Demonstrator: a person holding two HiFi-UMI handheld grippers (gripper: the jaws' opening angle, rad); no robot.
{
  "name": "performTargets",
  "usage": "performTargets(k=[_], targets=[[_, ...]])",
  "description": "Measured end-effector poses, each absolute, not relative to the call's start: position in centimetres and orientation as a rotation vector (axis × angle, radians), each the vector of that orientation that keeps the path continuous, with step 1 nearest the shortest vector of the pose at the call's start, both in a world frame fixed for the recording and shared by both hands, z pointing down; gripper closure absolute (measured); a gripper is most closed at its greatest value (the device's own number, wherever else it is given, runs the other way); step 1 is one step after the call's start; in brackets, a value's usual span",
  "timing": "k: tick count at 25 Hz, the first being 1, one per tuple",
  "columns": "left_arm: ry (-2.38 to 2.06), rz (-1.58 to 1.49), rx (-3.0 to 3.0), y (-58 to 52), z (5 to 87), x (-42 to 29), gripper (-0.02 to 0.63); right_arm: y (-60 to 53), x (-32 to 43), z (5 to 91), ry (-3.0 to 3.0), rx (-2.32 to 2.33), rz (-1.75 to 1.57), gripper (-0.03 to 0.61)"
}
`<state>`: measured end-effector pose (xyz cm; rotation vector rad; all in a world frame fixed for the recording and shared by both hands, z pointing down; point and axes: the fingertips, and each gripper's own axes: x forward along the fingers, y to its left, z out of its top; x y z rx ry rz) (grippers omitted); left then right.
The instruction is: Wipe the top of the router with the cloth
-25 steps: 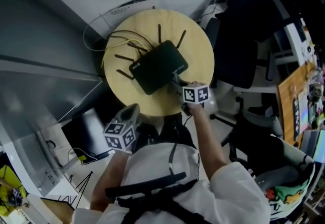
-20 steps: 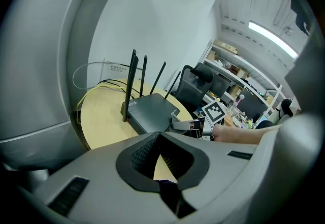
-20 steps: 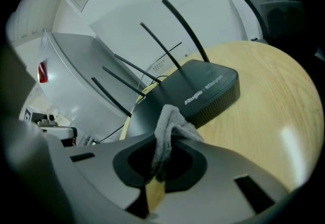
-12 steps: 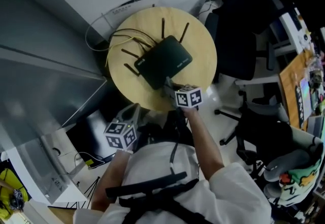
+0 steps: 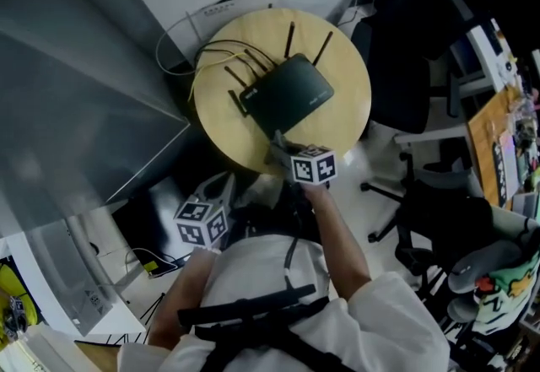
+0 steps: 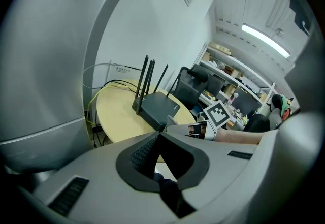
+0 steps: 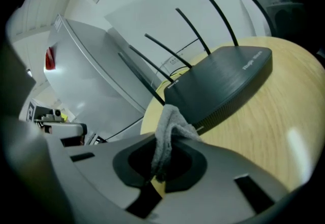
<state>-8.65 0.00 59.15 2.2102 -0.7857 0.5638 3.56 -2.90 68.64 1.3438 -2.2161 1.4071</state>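
The router [image 5: 287, 98] sits mid-way on the desk [image 5: 342, 41], antennas [image 7: 188, 30] at its far side. The right claw [image 7: 161, 164], clamped on the cloth [image 7: 170, 125], is just beside its near edge. The left claw [image 6: 158, 157] is closed, empty and off the desk. Risk: the stroke may shove the unheld router or snag the antennas. Only the right gripper view shows the cloth pinch.

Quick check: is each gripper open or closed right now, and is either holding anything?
Left gripper: closed, holding nothing.
Right gripper: closed on the cloth.
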Motion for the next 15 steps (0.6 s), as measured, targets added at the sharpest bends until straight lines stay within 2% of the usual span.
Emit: performTargets(k=[7, 15], targets=[[-0.809, 0.535, 2.207, 0.1, 59.1, -11.2, 0.626, -4.5, -2.1, 65.8, -2.28, 1.367, 1.24, 0.56], [-0.829, 0.504, 2.191, -0.4, 59.4, -12.8, 0.625, -8.5, -2.2, 68.1, -2.019, 1.525, 1.151, 0.56]])
